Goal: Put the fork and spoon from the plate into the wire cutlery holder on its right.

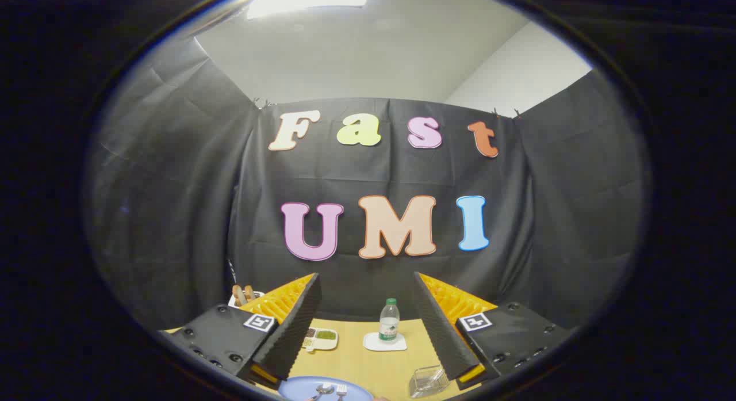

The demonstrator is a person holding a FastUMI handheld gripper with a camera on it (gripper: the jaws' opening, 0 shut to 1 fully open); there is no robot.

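While raised, tongs [368,309] gape wide.

Gripper [368,320]: two wedge-shaped jaws set wide apart, inner faces finely ribbed, outer sides ridged; each mounts on a dark angular block with round screw heads and a small square white tag bearing a black pattern.

Gripper [368,326] is level, pointing straight ahead, jaws spread wide apart, nothing held between them, both fingers [296,326] clear of any contact.
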